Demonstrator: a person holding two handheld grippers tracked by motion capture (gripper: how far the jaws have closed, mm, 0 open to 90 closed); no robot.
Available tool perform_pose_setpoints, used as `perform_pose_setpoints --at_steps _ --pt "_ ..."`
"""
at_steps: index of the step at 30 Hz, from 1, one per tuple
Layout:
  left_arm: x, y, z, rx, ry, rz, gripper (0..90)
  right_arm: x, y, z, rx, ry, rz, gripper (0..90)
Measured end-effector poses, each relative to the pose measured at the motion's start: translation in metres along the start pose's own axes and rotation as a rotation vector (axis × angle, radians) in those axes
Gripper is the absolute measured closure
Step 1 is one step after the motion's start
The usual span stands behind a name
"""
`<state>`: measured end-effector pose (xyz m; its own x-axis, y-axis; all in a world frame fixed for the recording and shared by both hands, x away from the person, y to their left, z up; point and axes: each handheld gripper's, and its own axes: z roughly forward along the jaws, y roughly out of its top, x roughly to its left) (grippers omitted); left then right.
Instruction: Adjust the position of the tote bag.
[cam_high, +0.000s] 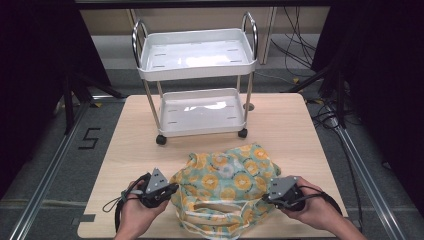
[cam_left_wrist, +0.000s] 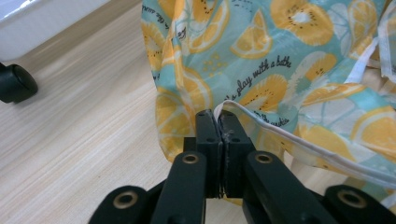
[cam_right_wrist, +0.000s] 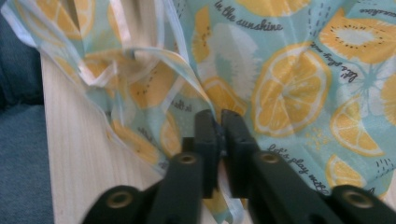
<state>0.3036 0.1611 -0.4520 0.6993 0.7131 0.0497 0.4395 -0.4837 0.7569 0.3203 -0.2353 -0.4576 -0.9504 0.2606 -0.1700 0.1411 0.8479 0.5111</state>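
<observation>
1. A fabric bag (cam_high: 227, 187) printed with yellow lemon slices on a pale teal ground lies crumpled on the near half of the wooden table (cam_high: 125, 150), close to the front edge.
2. The bag's opening, edged with a white trim (cam_left_wrist: 289, 137), faces the person, and its white-edged handles sag toward the table's front edge.
3. The left gripper (cam_high: 167, 192) sits at the bag's left side, held in the person's left hand (cam_high: 137, 212). In the left gripper view its jaws are pressed tight together, with the white-trimmed edge of the bag pinched between their tips.
4. The right gripper (cam_high: 272, 195) is at the bag's right side, held in the right hand (cam_high: 312, 207). In the right gripper view its jaws stand almost closed, with only a narrow slit between them, and a fold of the printed fabric is caught there.
5. The two grippers are well apart, with the bag's mouth between them.
6. Behind the bag, at the far middle of the table, stands a small white two-shelf cart (cam_high: 200, 80) with chrome posts and black wheels (cam_high: 161, 139). It is near the bag but not touching it.
7. One cart wheel (cam_left_wrist: 16, 84) appears at the left edge of the left gripper view, resting on the table.
8. A cable trails from each gripper toward the person's wrists.
</observation>
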Motion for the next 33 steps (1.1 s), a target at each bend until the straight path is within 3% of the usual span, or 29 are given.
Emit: perform_pose_setpoints --at_steps 3,5,6,7,10,13,15,17,18,20,21,22,24,26,28,29,32,33 --pt "0.001 0.001 -0.003 -0.009 -0.013 0.010 79.8 -0.006 0.004 -0.006 -0.052 0.014 0.056 90.0" --pt "0.000 0.002 -0.005 0.006 -0.030 0.016 67.2 -0.011 0.008 -0.013 -0.100 0.018 0.106 90.0" --pt "0.000 0.002 -0.006 0.017 -0.045 0.026 61.0 -0.013 0.009 -0.016 -0.114 0.009 0.134 90.0" --pt "0.001 0.003 -0.009 0.041 -0.050 0.041 56.7 -0.015 0.011 -0.018 -0.117 0.008 0.142 90.0" --pt "-0.003 0.005 -0.016 0.053 -0.068 0.052 45.8 -0.023 0.016 -0.023 -0.168 -0.011 0.165 90.0" --pt "-0.010 0.008 -0.026 0.025 -0.095 0.076 39.8 -0.028 0.021 -0.026 -0.212 -0.046 0.214 90.0" --pt "-0.018 0.013 -0.034 -0.013 -0.096 0.110 38.3 -0.032 0.025 -0.029 -0.243 -0.067 0.238 90.0" --pt "-0.023 0.019 -0.041 -0.026 -0.071 0.185 38.0 -0.033 0.029 -0.031 -0.259 -0.075 0.262 90.0" --pt "-0.027 0.021 -0.042 -0.030 -0.075 0.209 37.9 -0.034 0.029 -0.032 -0.250 -0.080 0.253 90.0" --pt "-0.037 0.021 -0.036 -0.051 -0.116 0.202 38.2 -0.033 0.029 -0.030 -0.244 -0.063 0.237 88.1" --pt "-0.039 0.021 -0.032 -0.031 -0.129 0.223 38.3 -0.032 0.029 -0.029 -0.234 -0.042 0.204 84.3" --pt "-0.041 0.020 -0.027 -0.009 -0.145 0.241 38.0 -0.029 0.028 -0.028 -0.230 -0.032 0.197 78.9" --pt "-0.044 0.018 -0.018 0.020 -0.163 0.267 36.9 -0.023 0.025 -0.025 -0.219 0.018 0.137 61.5" --pt "-0.045 0.018 -0.010 0.021 -0.185 0.259 36.7 -0.015 0.021 -0.024 -0.177 0.085 0.099 51.9" --pt "-0.045 0.019 -0.004 0.024 -0.196 0.254 36.8 -0.010 0.016 -0.022 -0.161 0.111 0.038 43.0" --pt "-0.045 0.019 -0.002 0.019 -0.198 0.256 36.8 -0.007 0.012 -0.020 -0.127 0.130 0.012 39.3" --pt "-0.046 0.020 0.002 0.020 -0.205 0.245 36.9 -0.003 0.009 -0.014 -0.065 0.127 -0.050 33.7" --pt "-0.045 0.021 0.003 0.034 -0.197 0.262 37.0 -0.002 0.009 -0.012 -0.051 0.121 -0.064 34.9"
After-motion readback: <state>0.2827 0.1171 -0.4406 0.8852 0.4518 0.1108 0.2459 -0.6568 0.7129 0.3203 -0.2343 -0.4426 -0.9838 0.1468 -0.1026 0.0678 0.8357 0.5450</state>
